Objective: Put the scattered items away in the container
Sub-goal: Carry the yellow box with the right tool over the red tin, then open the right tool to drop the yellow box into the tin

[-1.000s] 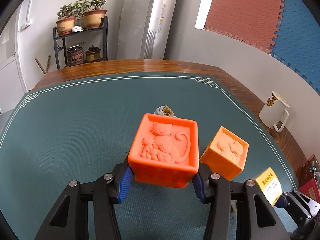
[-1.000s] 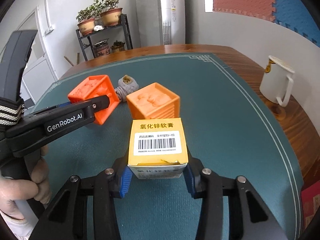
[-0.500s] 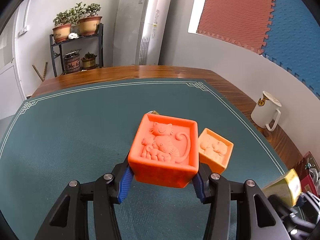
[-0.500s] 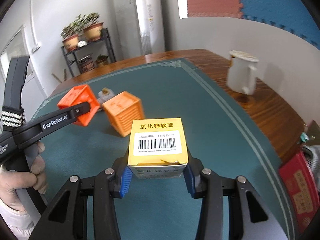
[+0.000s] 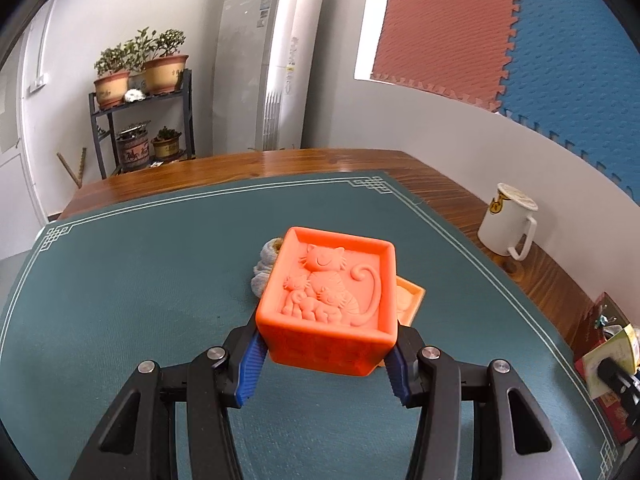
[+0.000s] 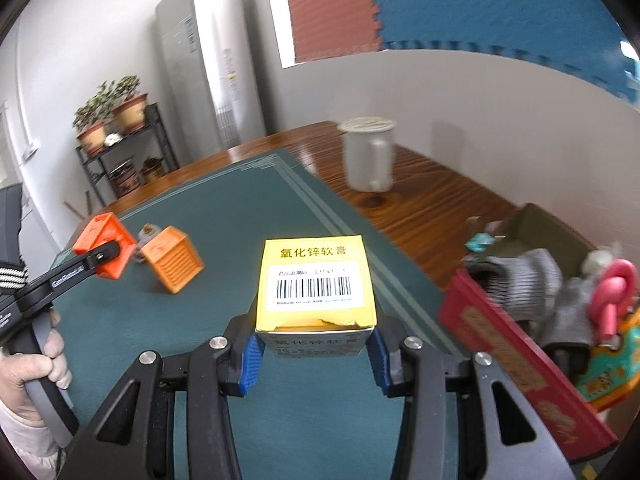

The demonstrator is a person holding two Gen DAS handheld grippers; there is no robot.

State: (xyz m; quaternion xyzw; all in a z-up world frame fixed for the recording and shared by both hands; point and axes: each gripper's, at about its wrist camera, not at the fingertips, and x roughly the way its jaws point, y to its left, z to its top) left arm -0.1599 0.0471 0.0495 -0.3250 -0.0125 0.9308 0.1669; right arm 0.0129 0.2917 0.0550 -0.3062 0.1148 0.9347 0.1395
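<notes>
My left gripper [image 5: 324,364] is shut on a red-orange toy cube [image 5: 332,300] with a cat relief and holds it above the green mat; it also shows in the right wrist view [image 6: 106,246]. My right gripper [image 6: 314,354] is shut on a yellow barcode box [image 6: 316,284], held above the mat near the red container [image 6: 516,356] at the right, which holds grey gloves and toys. A lighter orange cube [image 6: 172,260] and a grey rolled sock [image 5: 266,266] lie on the mat beyond the left gripper.
A white mug [image 5: 508,226] stands on the wooden table edge [image 5: 532,276] to the right of the mat. A plant shelf [image 5: 142,120] and an air conditioner [image 5: 270,56] stand beyond the far table edge.
My right gripper has swung right with the yellow box, bringing the red container into view. My left gripper has lifted the cat cube slightly and now covers most of the lighter cube.
</notes>
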